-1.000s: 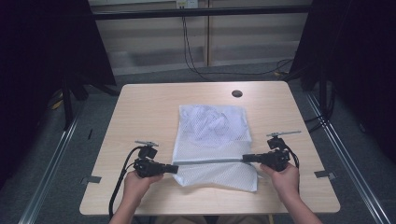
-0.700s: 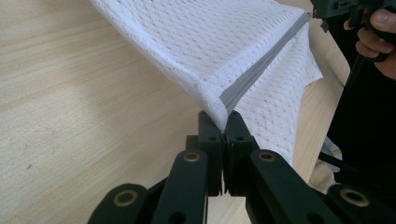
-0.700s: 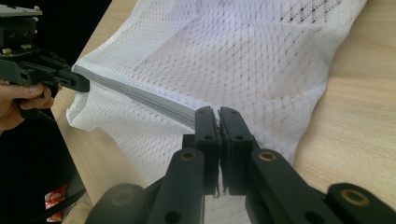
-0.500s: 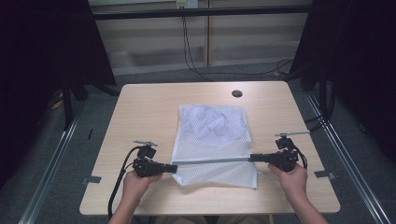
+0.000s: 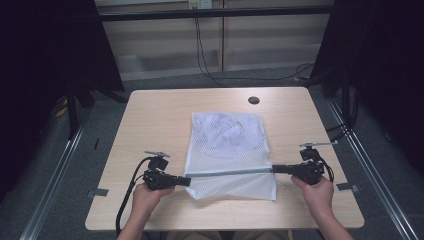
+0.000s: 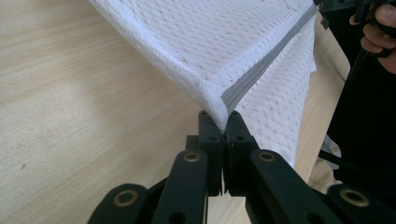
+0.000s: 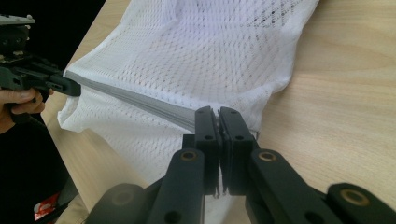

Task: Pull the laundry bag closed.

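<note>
Table: while the light wooden rectangular table (image 5: 150, 120) lay unchanged, the stretch across it widened.
Garment: white mesh fabric garment (image 5: 227, 145) lay flat mid-table, its grey-banded near edge (image 5: 230, 172) pulled taut, likely readied for a fold.
Right gripper (image 5: 280, 168): clamped on the band's end; had shifted outward since a second before.
Left gripper (image 5: 185, 180): clamped on the opposite corner; stayed put.
Hidden: garment type, and any folded layers beneath, unclear.

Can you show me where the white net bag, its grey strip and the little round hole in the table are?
white net bag (image 5: 227, 135), high view, mesh middle.
grey strip (image 5: 230, 172), high view, mid-strip.
round hole (image 5: 253, 100), high view, its centre.
</note>
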`<act>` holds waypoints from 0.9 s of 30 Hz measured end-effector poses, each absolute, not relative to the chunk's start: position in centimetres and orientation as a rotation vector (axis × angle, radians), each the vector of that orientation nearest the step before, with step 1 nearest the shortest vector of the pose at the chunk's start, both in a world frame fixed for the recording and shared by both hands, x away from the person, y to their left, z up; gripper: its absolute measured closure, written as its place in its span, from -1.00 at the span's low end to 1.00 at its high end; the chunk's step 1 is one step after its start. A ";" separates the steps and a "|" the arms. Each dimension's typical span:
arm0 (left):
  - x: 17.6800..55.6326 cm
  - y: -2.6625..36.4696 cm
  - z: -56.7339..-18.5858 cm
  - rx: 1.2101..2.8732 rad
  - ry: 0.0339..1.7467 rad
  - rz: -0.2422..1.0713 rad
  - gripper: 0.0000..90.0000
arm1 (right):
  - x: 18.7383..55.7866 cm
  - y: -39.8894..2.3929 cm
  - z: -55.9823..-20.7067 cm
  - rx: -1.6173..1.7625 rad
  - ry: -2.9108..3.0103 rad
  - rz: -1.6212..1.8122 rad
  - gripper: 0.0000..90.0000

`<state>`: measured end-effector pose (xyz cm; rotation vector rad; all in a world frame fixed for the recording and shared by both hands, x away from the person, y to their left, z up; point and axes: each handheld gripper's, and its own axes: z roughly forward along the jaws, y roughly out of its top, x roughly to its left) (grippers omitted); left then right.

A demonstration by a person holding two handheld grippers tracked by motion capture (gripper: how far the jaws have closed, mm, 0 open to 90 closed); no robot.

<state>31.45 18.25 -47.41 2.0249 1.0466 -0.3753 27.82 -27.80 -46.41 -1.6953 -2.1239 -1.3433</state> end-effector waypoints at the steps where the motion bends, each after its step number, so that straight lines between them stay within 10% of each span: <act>1: 31.4 18.2 -47.4 2.022 1.047 -0.380 0.97 | 27.8 -27.8 -46.4 -1.691 -2.117 -1.347 0.94; 12: 31.5 18.5 -47.3 2.003 1.014 -0.359 0.69 | 27.6 -27.8 -46.6 -1.656 -2.107 -1.380 0.91; 16: 31.5 18.7 -47.1 1.981 1.018 -0.320 -0.09 | 27.5 -27.9 -46.5 -1.694 -2.114 -1.402 0.27; 27: 31.8 19.3 -46.8 1.976 1.045 -0.163 -0.56 | 27.6 -27.8 -46.2 -1.719 -2.187 -1.428 -0.30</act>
